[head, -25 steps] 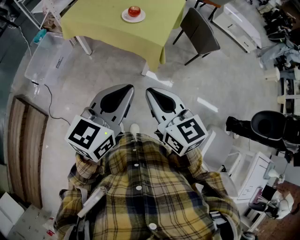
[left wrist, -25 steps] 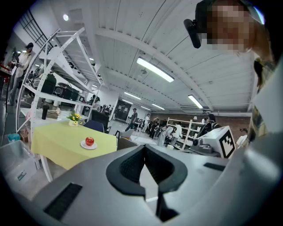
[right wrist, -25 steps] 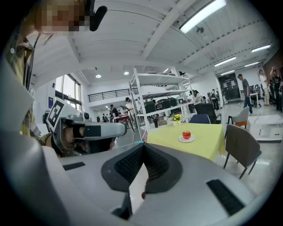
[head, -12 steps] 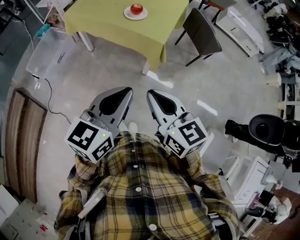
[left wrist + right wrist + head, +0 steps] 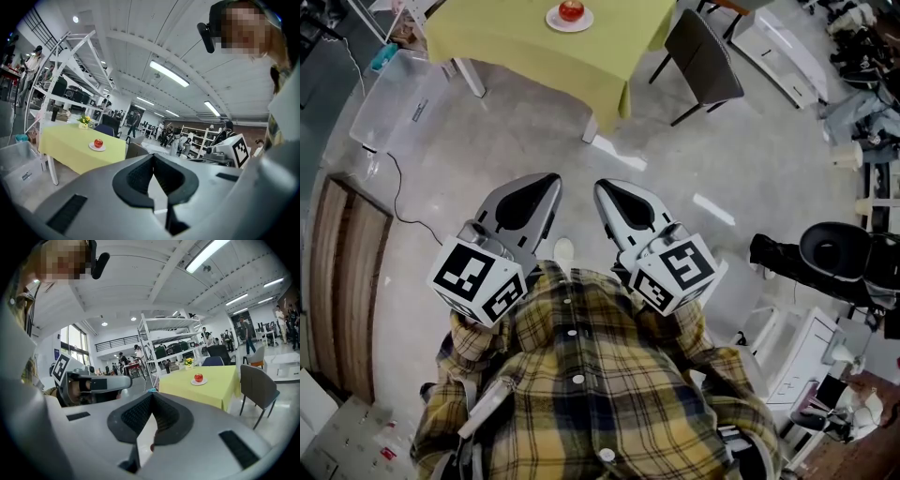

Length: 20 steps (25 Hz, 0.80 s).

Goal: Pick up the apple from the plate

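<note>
Left gripper (image 5: 534,195) and right gripper (image 5: 621,202) closed, seemingly empty. Approach stage: apple (image 5: 571,10) on plate (image 5: 555,22) well ahead; I must walk closer, then open one.

Red apple (image 5: 571,10) on white plate (image 5: 586,20), yellow tabletop (image 5: 516,37), left gripper (image 5: 551,180) and right gripper (image 5: 602,187) side by side, well apart from tabletop

Pale grey floor (image 5: 487,141); yellow-clothed table (image 5: 516,47); dark chair (image 5: 705,58) beside it; white shelving (image 5: 77,70); ceiling strip lights (image 5: 168,73).
</note>
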Available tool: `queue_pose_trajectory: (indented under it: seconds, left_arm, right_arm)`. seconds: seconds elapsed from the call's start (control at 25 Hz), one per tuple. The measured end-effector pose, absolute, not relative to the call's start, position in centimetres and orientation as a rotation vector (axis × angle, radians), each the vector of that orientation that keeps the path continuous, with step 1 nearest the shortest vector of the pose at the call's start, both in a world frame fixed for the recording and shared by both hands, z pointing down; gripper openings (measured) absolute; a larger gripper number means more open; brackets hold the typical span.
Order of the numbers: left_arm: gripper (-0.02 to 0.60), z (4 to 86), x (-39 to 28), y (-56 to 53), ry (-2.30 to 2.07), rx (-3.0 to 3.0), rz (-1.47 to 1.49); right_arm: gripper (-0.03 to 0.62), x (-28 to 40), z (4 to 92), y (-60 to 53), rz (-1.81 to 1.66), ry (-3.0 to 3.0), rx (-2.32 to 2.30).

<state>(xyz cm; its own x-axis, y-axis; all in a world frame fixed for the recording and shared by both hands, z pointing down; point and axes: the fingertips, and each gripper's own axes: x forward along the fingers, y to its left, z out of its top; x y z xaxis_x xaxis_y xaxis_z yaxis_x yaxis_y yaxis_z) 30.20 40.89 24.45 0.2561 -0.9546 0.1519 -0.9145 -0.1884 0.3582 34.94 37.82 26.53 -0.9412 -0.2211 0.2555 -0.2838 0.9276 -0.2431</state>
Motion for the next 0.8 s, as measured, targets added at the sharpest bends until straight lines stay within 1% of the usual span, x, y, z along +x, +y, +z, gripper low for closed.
queue_pose_trajectory:
  seconds: [0.28,0.8]
  left_arm:
    - [0.008,25.1,27.6,40.0,-1.681,2.161,-0.155]
    - [0.008,24.3,14.9,33.3,-1.647,2.220,-0.123]
  right_arm:
    - [-0.003,32.1,27.4,36.8,0.437,-2.845,0.380]
    - [-0.003,19.5,26.4,30.7,0.407,-2.854,0.421]
